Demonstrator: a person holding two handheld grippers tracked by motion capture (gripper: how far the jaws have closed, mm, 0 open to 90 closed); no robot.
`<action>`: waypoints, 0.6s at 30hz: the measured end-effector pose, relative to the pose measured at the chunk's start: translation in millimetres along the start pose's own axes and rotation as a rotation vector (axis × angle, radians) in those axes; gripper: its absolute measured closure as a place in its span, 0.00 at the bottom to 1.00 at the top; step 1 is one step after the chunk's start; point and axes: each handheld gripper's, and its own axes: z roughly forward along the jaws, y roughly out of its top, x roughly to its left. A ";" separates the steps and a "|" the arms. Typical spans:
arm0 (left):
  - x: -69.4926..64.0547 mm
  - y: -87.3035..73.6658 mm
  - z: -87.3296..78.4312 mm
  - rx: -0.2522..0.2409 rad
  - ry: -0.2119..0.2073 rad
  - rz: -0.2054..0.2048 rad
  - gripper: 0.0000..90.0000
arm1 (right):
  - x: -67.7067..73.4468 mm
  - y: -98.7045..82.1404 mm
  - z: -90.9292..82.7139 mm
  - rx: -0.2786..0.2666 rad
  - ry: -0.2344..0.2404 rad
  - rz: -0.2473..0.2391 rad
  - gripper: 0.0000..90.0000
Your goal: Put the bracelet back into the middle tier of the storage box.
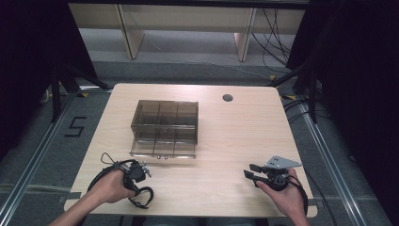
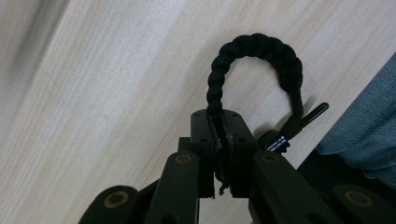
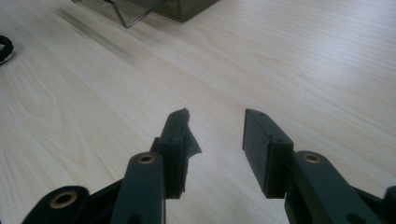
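A lab-style recording bay: a pale wooden table [image 1: 235, 141] with a cable grommet hole [image 1: 227, 98] at 12 o'clock stands on grey floor between metal floor rails [image 1: 28, 174] at 9 and 3 o'clock. Black curtains [image 1: 28, 37] flank both sides, loose cables [image 1: 277, 42] trail at 1 o'clock, and a taped "5" [image 1: 75, 127] marks the floor at 9 o'clock.

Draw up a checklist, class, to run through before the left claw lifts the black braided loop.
1. Left claw shut on the loop: ok.
2. Grip secure: cannot tell; only one end of the loop is pinched.
3. Loop's clasp free of the table: not ok, it rests there.
4. Right claw open and empty: ok.
5. Box clear of both claws: ok.
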 end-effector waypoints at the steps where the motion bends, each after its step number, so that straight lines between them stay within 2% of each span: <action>1: 0.1 -0.3 -1.2 -0.016 -0.003 -0.008 0.93 | -1.6 0.1 0.1 -0.002 0.002 -0.010 0.69; 5: 2.2 0.2 -6.7 -0.023 -0.010 -0.012 0.94 | -1.0 -0.1 -0.3 0.006 0.003 0.003 0.69; 7: 2.5 0.5 -8.7 -0.023 -0.010 -0.018 0.94 | -1.0 -0.1 -0.3 0.005 0.004 0.003 0.69; 8: 3.1 0.6 -10.3 -0.024 -0.010 -0.020 0.94 | -1.6 -0.1 -0.1 0.001 -0.002 -0.013 0.69; 17: 7.5 3.0 -18.5 -0.050 -0.007 -0.041 0.94 | -1.6 -0.4 0.4 -0.006 -0.005 -0.012 0.69; 18: 9.6 3.7 -20.6 -0.037 -0.004 -0.026 0.94 | -1.5 -0.5 0.2 -0.004 -0.004 -0.011 0.69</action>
